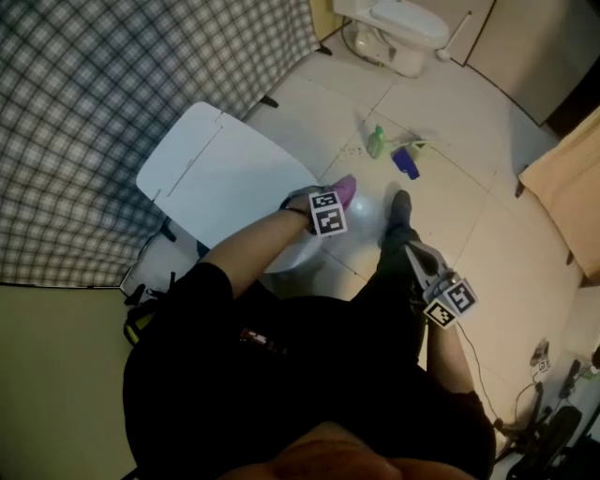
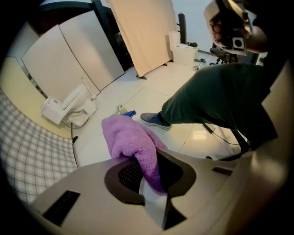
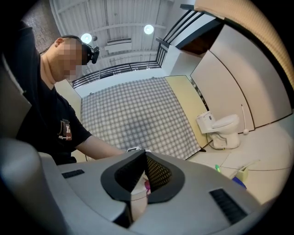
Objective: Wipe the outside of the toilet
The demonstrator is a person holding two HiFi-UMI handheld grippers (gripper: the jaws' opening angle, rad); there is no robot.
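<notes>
Floor tiles (image 1: 487,216): 2 toilets (image 1: 225,178) (image 1: 398,28), 1 purple cloth (image 2: 131,137) in L hand-held gripper (image 2: 151,176).

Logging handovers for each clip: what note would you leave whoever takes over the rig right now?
Left claw: shut on the purple fluffy cloth, held at the front end of the near white ceramic toilet, lid down; contact unclear.
Right claw: shut, empty, held off beside the person's leg.
Green plastic bottle lies on the tiled floor; a second white toilet stands by the far wall.
Done: cloth gripped; how much is wiped cannot be told.
Left: wipe lid, bowl outside and base.
</notes>
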